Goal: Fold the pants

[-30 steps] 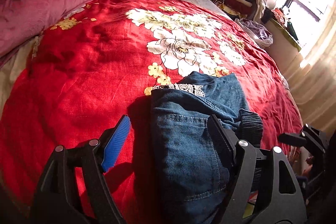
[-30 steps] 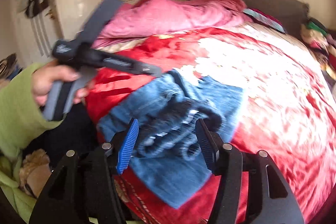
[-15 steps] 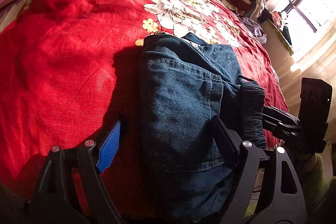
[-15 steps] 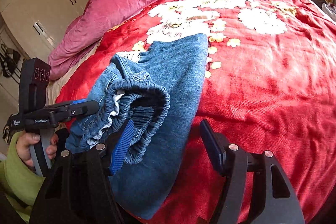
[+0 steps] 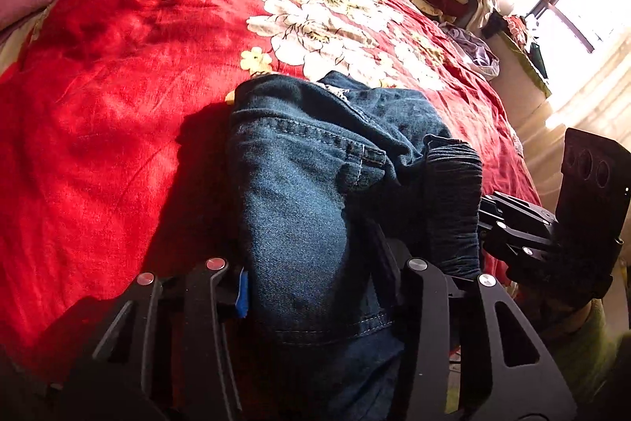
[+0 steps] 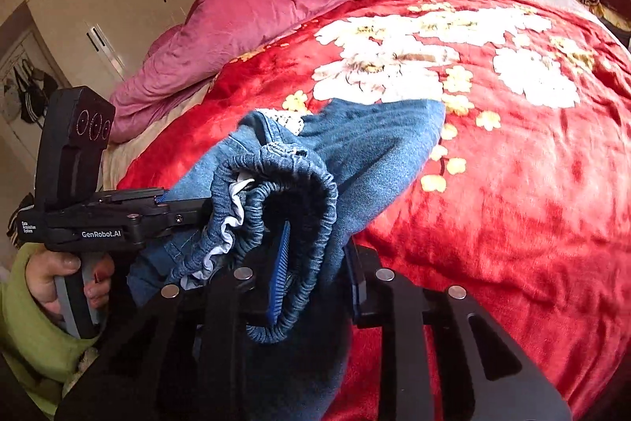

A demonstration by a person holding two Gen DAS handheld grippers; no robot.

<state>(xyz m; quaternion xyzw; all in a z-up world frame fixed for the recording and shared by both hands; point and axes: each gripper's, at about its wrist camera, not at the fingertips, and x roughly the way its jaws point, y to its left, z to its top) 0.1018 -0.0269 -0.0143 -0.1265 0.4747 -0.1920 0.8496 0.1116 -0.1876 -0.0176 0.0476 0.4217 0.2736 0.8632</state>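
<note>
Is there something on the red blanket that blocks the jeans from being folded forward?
Nothing visible does. Both grippers, left and right, are closed on the jeans, and the red blanket ahead of them is bare. The pink duvet lies off to the side.

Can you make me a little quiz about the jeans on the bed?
1. True or false: the blue denim jeans lie spread out flat.
2. What does the right gripper pinch? A) pink quilt B) the jeans' gathered elastic waistband C) nothing
3. Fill in: the jeans rest on a red blanket patterned with white ______.

Key:
1. False; they are bunched and already doubled over.
2. B.
3. Flowers. The left gripper is also shut on the jeans.
</note>
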